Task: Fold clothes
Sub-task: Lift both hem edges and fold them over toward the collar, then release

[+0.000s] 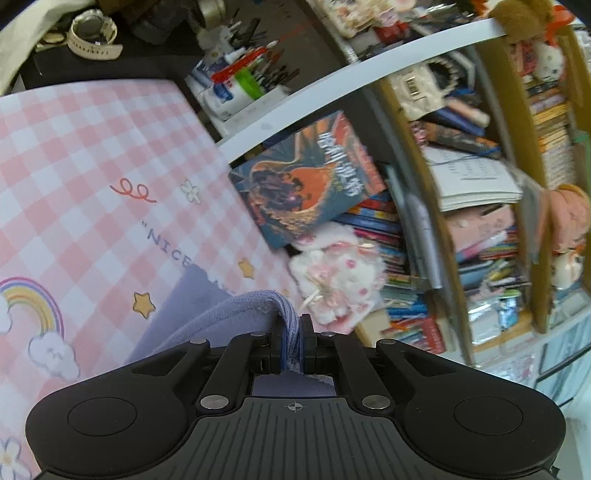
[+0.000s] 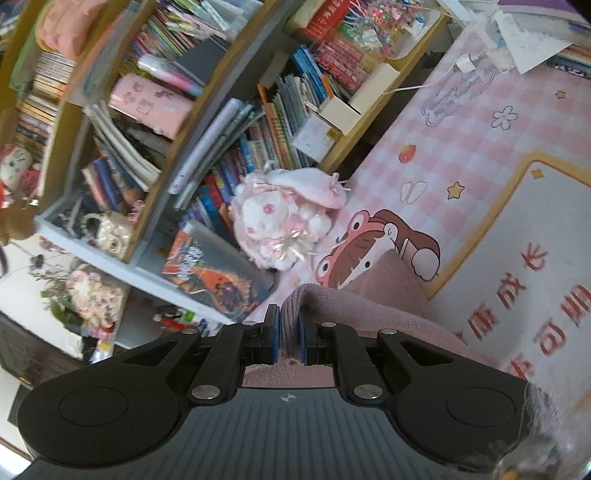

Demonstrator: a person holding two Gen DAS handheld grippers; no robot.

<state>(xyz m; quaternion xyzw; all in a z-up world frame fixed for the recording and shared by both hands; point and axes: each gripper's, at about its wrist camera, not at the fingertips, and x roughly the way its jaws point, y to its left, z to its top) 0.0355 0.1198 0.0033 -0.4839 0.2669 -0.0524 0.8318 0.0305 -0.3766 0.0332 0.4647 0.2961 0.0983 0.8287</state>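
In the left wrist view my left gripper [image 1: 291, 325] is shut on a bunched edge of a lavender-blue cloth [image 1: 207, 317], which hangs down to the left over the pink checked mat [image 1: 92, 166]. In the right wrist view my right gripper [image 2: 290, 321] is shut on a fold of a dusty pink garment [image 2: 391, 306] that drapes away to the right over the mat [image 2: 461, 122]. Both gripped edges are lifted off the surface. The rest of each cloth is hidden below the gripper bodies.
A packed bookshelf [image 2: 155, 155] stands close ahead, with a dragon-cover book [image 1: 310, 177] leaning at its foot and a pink-and-white plush toy [image 2: 284, 218] beside it. A pen holder [image 1: 243, 81] and a watch [image 1: 94, 35] sit past the mat's far edge.
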